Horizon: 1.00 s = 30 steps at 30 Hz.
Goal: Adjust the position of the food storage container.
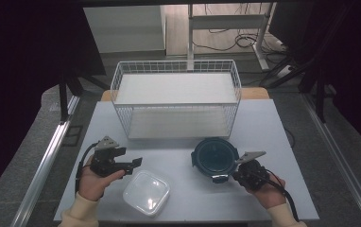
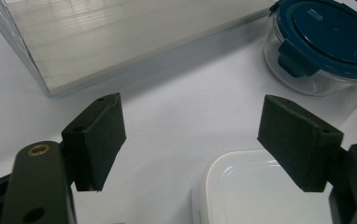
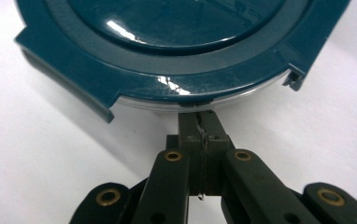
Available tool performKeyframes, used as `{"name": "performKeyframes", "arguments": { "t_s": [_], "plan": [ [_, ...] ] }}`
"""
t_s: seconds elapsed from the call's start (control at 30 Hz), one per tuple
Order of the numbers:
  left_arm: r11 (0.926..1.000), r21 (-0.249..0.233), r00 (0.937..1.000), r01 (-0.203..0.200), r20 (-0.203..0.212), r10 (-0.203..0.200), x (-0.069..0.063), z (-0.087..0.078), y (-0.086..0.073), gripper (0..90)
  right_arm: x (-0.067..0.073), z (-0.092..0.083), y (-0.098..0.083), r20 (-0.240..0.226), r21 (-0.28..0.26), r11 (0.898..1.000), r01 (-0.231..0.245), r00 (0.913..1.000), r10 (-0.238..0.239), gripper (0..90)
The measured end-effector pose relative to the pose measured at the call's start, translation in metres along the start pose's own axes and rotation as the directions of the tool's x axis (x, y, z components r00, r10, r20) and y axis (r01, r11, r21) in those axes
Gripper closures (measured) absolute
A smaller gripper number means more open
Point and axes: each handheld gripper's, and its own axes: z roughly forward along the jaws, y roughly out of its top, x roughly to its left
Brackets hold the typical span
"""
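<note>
Left gripper (image 2: 190,140) with its two black jaws spread wide over the white table (image 2: 181,93), nothing between the pads. A white square container (image 2: 256,196) lies below the right jaw, at the lower edge. A round glass container with blue lid (image 2: 326,42) sits at upper right. A wire rack's shelf (image 2: 120,32) spans the top.

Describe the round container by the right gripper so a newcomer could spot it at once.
Start at the white wire basket at the table's far side. In front of its right half stands a round clear glass container with a dark teal clip-on lid. The square white plastic container nearby is translucent, with no coloured lid.
</note>
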Motion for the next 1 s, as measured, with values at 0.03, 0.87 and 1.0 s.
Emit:
{"name": "performKeyframes", "arguments": {
  "t_s": [0.03,0.87,1.0],
  "plan": [
    [1.0,-0.001,1.0,0.001,0.0,-0.001,0.0,-0.001,0.0,22.4,0.001,0.0,0.001,-0.005,-0.001,1.0,0.004,1.0,-0.004,89.6],
    [0.9997,-0.014,0.9995,0.019,-0.026,-0.02,0.003,-0.009,-0.006,23.0,-0.046,0.015,0.006,0.064,-0.038,0.982,-0.186,0.98,0.188,89.5],
    [0.9997,-0.016,0.9993,0.02,-0.031,-0.02,0.002,-0.011,-0.008,23.1,-0.049,0.014,0.01,0.056,-0.069,0.979,-0.193,0.9787,0.197,89.5]
  ]
}}
